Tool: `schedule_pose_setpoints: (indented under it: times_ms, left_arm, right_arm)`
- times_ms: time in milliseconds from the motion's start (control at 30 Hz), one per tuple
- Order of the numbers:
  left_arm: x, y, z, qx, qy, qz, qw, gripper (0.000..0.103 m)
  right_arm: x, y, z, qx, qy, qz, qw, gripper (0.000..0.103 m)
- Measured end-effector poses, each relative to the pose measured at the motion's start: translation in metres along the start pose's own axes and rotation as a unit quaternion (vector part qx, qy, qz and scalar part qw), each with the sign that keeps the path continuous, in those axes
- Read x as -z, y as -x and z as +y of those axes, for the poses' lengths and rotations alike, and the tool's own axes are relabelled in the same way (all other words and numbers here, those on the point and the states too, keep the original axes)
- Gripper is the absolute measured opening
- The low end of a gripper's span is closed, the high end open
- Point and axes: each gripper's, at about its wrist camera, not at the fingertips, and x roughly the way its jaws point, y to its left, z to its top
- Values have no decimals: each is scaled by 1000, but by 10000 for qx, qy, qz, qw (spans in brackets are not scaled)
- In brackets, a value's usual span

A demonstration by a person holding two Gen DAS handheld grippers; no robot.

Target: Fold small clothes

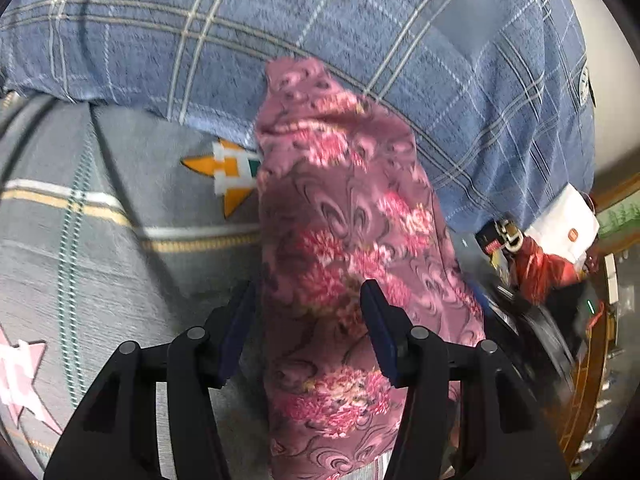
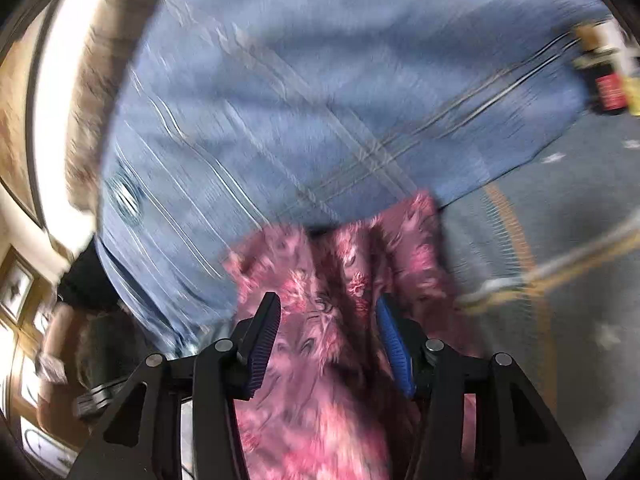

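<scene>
Pink floral garment (image 1: 344, 240), blue plaid quilt (image 1: 320, 32), grey striped sheet (image 1: 120, 272) with orange and pink stars.

Home bedroom. Bed sheet (image 1: 120, 240) with stripes and star prints lies under the fingers; blue plaid quilt (image 1: 360, 40) beyond the fingertips. Framed pictures (image 2: 16, 288) left of the fingers.

Parted right tongs (image 2: 326, 334) over pink garment (image 2: 320, 420)

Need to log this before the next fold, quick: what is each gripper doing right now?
Left gripper: open, pads astride the pink floral cloth, not pinching it.
Right gripper: open over the same cloth, gripping nothing.
</scene>
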Motion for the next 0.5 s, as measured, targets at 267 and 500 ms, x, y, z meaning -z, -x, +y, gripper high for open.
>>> schedule_pose_setpoints:
  times_ms: [267, 500]
  left_arm:
    - [4, 7, -9, 304, -121, -153, 9993, 53]
    - [19, -26, -34, -281, -572, 14, 9980, 53]
  right_arm:
    - [6, 33, 41, 76, 1172, -599, 9913, 12]
    - [-10, 11, -22, 1178, 230, -79, 9927, 17]
